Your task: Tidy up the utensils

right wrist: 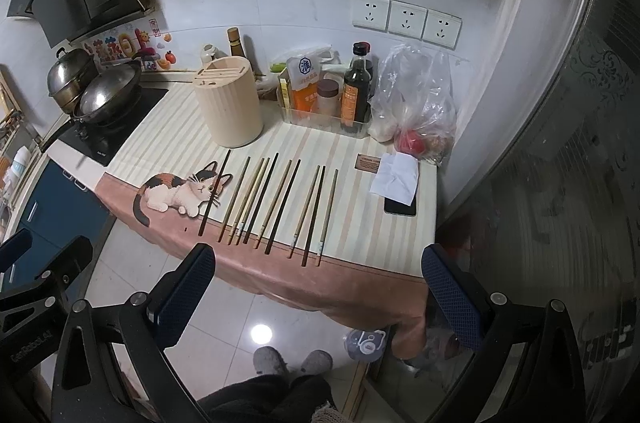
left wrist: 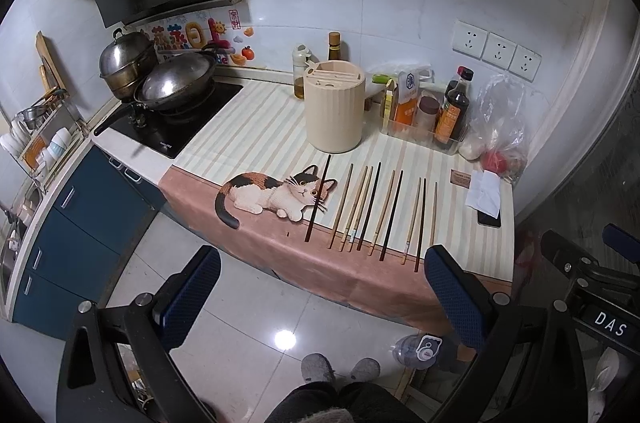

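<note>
Nothing is lifted yet: both spread, empty tongs, left gripper (left wrist: 320, 287) and right gripper (right wrist: 320, 283), hang short of the row of dark and pale wooden chopsticks (left wrist: 372, 211), so the next move is probably pinching one for the ribbed beige cylindrical holder (left wrist: 335, 107) beyond.

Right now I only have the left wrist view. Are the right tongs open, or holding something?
Observer: The right tongs are open, with nothing between their fingers.
Operator: What sits ahead of them?
Observer: The row of chopsticks lies straight ahead on the counter, framed between the two fingers in the right wrist view.
Operator: Anything close on their right side?
Observer: A glass panel with a scroll pattern fills that side of the right wrist view.
</note>
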`<control>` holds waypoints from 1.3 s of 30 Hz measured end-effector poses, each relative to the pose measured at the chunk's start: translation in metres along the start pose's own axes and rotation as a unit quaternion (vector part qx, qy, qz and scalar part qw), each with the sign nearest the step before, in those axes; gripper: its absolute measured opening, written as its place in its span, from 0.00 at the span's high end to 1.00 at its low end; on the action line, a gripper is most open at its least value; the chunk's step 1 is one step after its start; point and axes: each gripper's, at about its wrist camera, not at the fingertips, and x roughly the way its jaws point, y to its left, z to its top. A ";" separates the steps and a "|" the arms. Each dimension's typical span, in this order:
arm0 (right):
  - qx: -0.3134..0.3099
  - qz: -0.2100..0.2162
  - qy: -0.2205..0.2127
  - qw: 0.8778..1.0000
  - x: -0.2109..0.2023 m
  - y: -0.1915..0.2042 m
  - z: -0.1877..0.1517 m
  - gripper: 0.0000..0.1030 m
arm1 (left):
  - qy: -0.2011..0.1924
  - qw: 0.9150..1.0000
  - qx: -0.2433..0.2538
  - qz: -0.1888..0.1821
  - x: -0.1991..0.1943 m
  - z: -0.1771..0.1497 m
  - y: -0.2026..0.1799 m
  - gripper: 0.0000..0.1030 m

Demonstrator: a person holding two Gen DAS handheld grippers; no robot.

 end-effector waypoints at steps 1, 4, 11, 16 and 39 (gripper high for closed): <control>0.000 0.000 0.000 1.000 0.000 0.001 0.000 0.00 | 0.000 1.000 0.000 0.000 0.000 0.000 0.000 0.00; -0.001 0.001 0.000 1.000 0.000 0.002 0.000 0.00 | 0.000 1.000 0.000 0.000 -0.001 0.001 0.002 0.00; -0.003 0.002 -0.001 1.000 -0.001 0.008 0.002 0.00 | -0.003 1.000 0.000 0.001 -0.002 0.004 0.004 0.00; -0.004 0.002 -0.002 1.000 -0.001 0.008 0.004 0.00 | -0.003 1.000 0.000 0.002 -0.002 0.005 0.005 0.00; -0.004 0.002 -0.006 1.000 -0.005 0.007 0.010 0.00 | -0.004 1.000 0.001 0.003 -0.005 0.010 0.005 0.00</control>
